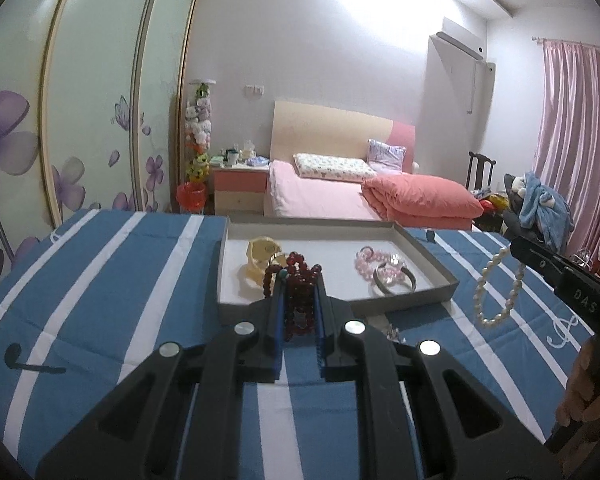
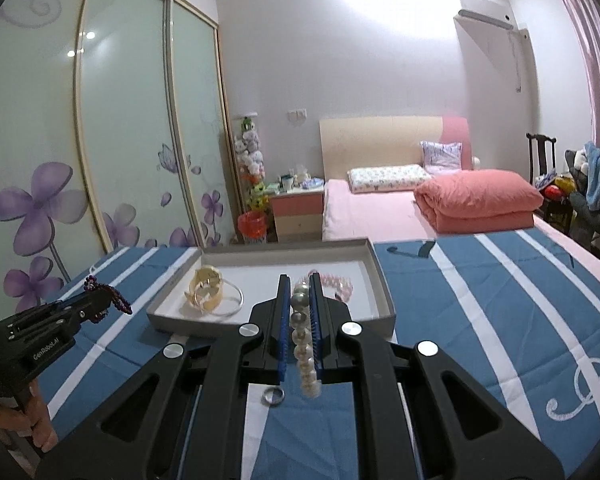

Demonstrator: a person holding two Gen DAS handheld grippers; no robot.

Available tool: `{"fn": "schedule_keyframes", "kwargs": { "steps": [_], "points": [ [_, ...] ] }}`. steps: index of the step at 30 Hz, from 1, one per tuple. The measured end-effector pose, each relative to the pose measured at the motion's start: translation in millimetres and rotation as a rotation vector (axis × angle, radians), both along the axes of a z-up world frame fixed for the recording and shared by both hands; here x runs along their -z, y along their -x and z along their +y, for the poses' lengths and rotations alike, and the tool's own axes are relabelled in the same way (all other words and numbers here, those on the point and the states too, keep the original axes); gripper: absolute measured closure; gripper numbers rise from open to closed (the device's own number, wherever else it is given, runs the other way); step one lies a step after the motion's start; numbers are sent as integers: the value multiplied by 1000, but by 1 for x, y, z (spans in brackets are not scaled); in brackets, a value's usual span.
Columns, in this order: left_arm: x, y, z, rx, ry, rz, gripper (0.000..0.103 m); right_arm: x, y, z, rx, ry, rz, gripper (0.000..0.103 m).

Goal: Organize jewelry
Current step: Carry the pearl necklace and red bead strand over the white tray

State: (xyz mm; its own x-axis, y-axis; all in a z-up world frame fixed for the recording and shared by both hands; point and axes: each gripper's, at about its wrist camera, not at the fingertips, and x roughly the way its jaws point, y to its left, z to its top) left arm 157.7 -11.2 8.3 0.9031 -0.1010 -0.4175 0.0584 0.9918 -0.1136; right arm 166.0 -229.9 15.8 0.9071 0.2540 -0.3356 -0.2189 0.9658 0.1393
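Left wrist view: dark red bead bracelet (image 1: 298,294) is clamped between the left gripper (image 1: 298,280) fingers, held above the shallow grey cardboard tray (image 1: 428,258), presumably for placing. White pearl bracelet (image 1: 498,284) hangs pinched in the right gripper (image 1: 518,250), right of the tray, over the blue-and-white striped bedspread (image 1: 100,280).

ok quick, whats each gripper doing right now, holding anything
Left gripper: shut on the dark red bead bracelet.
Right gripper: shut on the pearl bracelet.
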Motion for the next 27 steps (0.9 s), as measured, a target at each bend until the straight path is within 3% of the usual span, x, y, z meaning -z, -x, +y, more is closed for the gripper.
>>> {"fn": "schedule_keyframes", "kwargs": {
  "steps": [9, 27],
  "points": [
    [-11, -14, -5, -15, -19, -53, 90, -11, -12, 5, -2, -18, -69, 93],
    [-3, -40, -10, -23, -36, -41, 90, -9, -32, 9, 7, -15, -79, 93]
  ]
}}
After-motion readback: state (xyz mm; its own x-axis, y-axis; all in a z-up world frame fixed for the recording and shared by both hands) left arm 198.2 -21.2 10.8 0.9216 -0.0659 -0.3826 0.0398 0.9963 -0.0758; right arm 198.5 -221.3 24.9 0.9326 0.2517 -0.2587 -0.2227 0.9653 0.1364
